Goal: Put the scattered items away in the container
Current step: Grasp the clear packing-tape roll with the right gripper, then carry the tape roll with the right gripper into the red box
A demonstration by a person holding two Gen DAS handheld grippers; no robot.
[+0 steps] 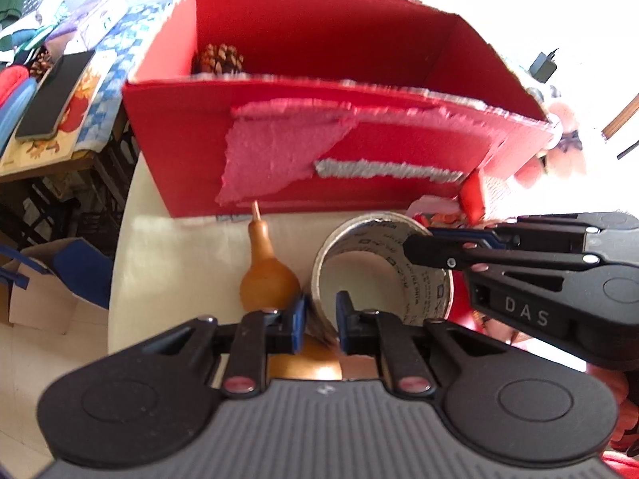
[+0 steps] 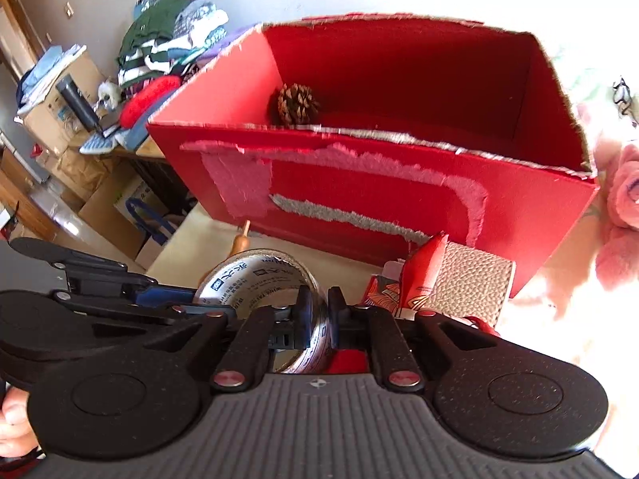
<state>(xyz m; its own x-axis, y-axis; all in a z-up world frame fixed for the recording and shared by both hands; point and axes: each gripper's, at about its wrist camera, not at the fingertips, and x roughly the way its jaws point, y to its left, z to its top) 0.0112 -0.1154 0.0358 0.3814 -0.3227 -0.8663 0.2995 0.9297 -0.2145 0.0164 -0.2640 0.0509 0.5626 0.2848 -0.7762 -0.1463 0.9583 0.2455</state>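
A roll of printed packing tape (image 1: 423, 279) stands on edge on the cream table (image 1: 171, 263), just in front of the red cardboard box (image 1: 319, 119). My left gripper (image 1: 321, 315) is shut on the roll's near wall. My right gripper (image 1: 417, 241) comes in from the right and pinches the roll's upper far rim; in the right wrist view it (image 2: 318, 311) clamps the tape roll (image 2: 259, 275). An orange gourd (image 1: 267, 275) lies left of the roll. A pine cone (image 2: 297, 103) sits inside the box (image 2: 399, 199) at its back left.
A beige leather wallet (image 2: 471, 279) and a red packet (image 2: 419, 275) lie against the box front, right of the roll. A pink plush (image 2: 623, 199) is at the far right. A side table with a phone (image 1: 56, 95) and cardboard boxes (image 1: 52, 279) are to the left.
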